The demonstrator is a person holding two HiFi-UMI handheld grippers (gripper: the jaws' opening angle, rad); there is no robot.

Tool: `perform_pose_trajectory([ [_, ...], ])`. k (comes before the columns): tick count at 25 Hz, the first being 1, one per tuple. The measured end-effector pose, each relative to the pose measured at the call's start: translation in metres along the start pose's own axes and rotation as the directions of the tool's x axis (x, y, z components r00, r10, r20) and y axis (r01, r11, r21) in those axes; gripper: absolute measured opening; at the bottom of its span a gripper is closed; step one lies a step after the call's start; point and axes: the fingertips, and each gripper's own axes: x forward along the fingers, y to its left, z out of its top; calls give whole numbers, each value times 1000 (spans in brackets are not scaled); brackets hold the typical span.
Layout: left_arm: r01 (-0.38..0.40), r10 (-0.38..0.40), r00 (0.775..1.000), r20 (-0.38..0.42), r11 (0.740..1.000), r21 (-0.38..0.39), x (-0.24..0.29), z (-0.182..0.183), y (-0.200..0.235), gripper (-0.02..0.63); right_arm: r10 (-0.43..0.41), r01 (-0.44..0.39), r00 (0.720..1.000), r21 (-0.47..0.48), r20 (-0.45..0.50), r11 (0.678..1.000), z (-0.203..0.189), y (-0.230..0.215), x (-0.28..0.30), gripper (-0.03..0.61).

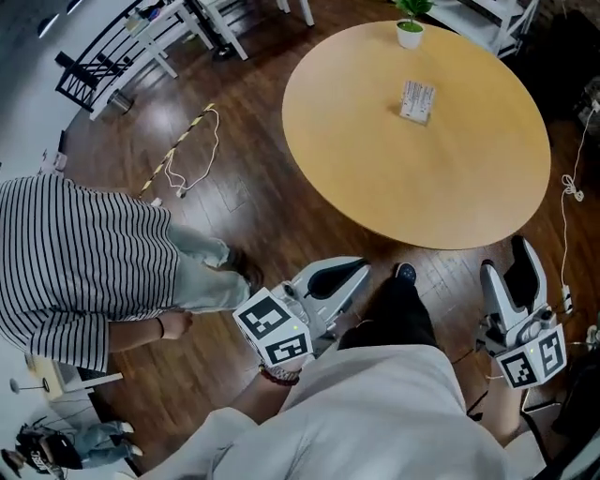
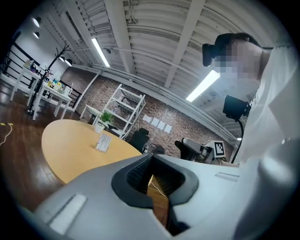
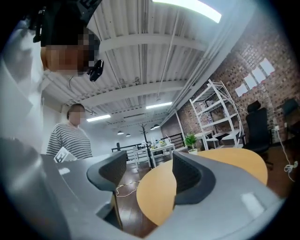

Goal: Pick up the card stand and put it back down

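The card stand (image 1: 416, 100) is a small white printed stand, upright on the far part of the round wooden table (image 1: 450, 187). It also shows small and distant on the table (image 2: 70, 145) in the left gripper view, as the card stand (image 2: 103, 142). Both grippers hang well short of the table's near edge, over the dark wood floor. My left gripper (image 1: 349, 273) (image 2: 151, 161) is shut, its pads meeting with nothing in them. My right gripper (image 1: 520, 255) (image 3: 150, 171) is open and empty, pointing across the table (image 3: 159, 197). The right gripper view does not show the stand.
A small potted plant (image 1: 410, 28) (image 2: 104, 119) (image 3: 190, 140) stands at the table's far edge. A person in a striped shirt (image 1: 84, 262) stands at my left. Cables lie on the floor at left (image 1: 197, 150) and right (image 1: 572, 187). White furniture (image 1: 141, 37) lines the back.
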Motion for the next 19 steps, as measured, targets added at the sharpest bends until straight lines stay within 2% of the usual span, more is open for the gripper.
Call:
perform_pose_trajectory([
  [4, 16, -16, 1000, 2, 1000, 1, -19, -8, -31, 0, 4, -4, 1000, -43, 1, 999, 11, 31, -50, 299],
  [9, 28, -29, 999, 16, 996, 88, -11, 4, -65, 0, 84, -85, 996, -126, -12, 988, 18, 45, -68, 296],
  [14, 0, -1, 1000, 26, 998, 66, 2, 3, -105, 0, 162, -163, 987, -81, -17, 983, 21, 47, -85, 292],
  [19, -2, 1, 1000, 7, 987, 159, 27, 4, -135, 0, 264, -259, 964, -134, 20, 956, 36, 50, -93, 269],
])
